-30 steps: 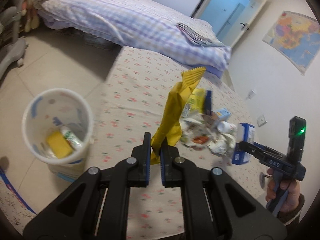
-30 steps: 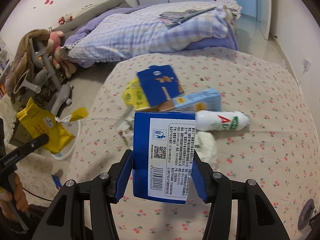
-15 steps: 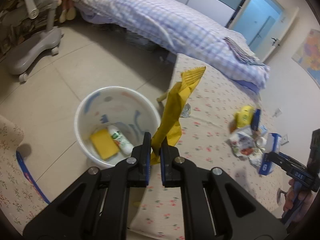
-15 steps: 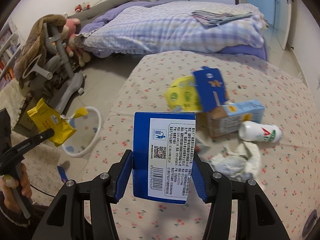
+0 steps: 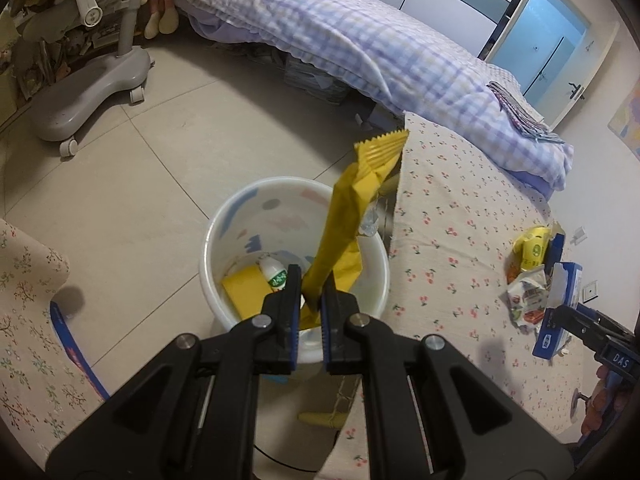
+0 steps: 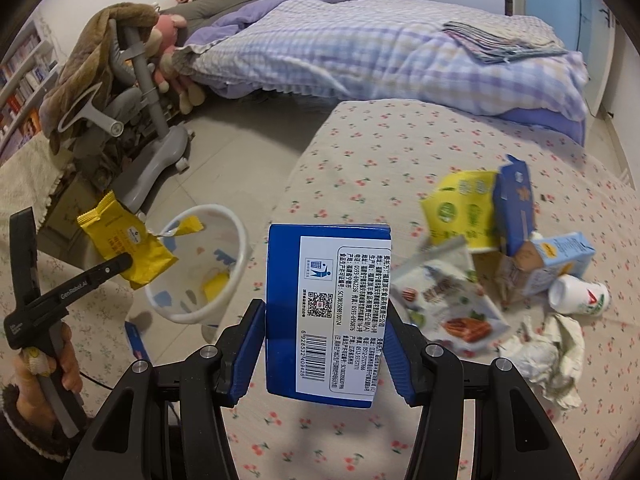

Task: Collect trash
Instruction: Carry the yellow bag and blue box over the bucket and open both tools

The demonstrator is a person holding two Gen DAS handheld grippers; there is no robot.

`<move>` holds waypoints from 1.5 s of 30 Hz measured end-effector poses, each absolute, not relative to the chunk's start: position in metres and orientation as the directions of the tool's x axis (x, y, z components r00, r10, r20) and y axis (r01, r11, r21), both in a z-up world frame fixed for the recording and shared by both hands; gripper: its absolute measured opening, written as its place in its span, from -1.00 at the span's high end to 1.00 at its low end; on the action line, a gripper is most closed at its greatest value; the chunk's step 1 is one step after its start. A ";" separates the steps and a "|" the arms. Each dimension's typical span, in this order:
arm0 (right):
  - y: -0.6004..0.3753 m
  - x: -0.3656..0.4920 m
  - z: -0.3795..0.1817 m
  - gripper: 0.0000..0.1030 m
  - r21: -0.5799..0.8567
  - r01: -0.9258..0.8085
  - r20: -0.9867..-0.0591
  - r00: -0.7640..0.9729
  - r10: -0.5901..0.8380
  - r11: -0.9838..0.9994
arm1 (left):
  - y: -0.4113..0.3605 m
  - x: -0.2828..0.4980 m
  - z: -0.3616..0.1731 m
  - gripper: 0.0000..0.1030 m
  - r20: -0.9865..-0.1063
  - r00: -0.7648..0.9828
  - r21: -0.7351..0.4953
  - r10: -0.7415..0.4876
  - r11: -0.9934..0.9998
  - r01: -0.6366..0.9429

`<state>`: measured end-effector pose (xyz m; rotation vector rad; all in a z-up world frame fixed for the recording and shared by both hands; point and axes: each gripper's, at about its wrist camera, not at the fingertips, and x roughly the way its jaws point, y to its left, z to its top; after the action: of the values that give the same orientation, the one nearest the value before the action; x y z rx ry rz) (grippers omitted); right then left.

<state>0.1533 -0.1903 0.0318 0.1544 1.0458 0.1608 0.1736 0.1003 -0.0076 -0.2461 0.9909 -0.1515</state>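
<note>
At the far left the white bin [image 5: 294,268] stands on the tiled floor just beside the bed edge, already holding a yellow packet [image 5: 246,294] and a small bottle [image 5: 276,274]. Above its mouth the left gripper [image 5: 310,300] is clenched on the lower end of a yellow wrapper [image 5: 352,216], which rises tilted over the rim. This reads as the drop-off step for that wrapper: the next move probably calls for spreading the jaws while the wrapper hangs inside the rim, not over the bedspread. Further right, the right gripper [image 6: 326,332] grasps a blue box [image 6: 328,312] between its blue pads, above the flowered bedspread [image 6: 360,168] and short of the bin. On the right, more trash lies in a heap on the bedspread: a snack bag [image 6: 452,304], a carton [image 6: 556,260], a white bottle [image 6: 580,300] and crumpled paper [image 6: 548,356].
</note>
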 end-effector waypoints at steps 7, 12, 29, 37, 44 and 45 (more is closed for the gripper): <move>-0.164 0.168 0.028 -0.10 0.202 -0.089 -0.849 0.480 0.220 0.975 | 0.113 0.180 -0.010 -0.47 -0.819 0.541 -0.248 -0.193 0.968 -0.031; -0.146 0.177 0.025 -0.10 0.206 -0.112 -0.851 0.469 0.234 0.972 | 0.122 0.176 -0.004 -0.70 -0.845 0.530 -0.137 -0.070 0.987 -0.087; -0.069 0.231 -0.010 -0.10 0.248 -0.168 -0.863 0.408 0.297 0.954 | 0.169 0.155 0.002 -0.81 -0.889 0.456 -0.074 0.037 0.972 -0.223; -0.063 0.241 -0.015 -0.47 0.310 -0.168 -0.830 0.433 0.353 0.936 | 0.171 0.157 0.001 -0.81 -0.889 0.453 -0.046 0.069 0.971 -0.237; -0.079 0.231 -0.003 -0.48 0.282 -0.133 -0.838 0.448 0.311 0.950 | 0.167 0.156 -0.002 -0.81 -0.894 0.446 -0.055 0.048 0.975 -0.216; -0.083 0.228 -0.001 -0.49 0.275 -0.128 -0.841 0.449 0.303 0.953 | 0.165 0.156 -0.002 -0.81 -0.894 0.446 -0.060 0.041 0.976 -0.209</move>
<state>0.2284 -0.0831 -0.0009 0.1812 1.0739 0.2678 0.1560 0.1648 -0.0023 -0.1699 1.0992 0.1555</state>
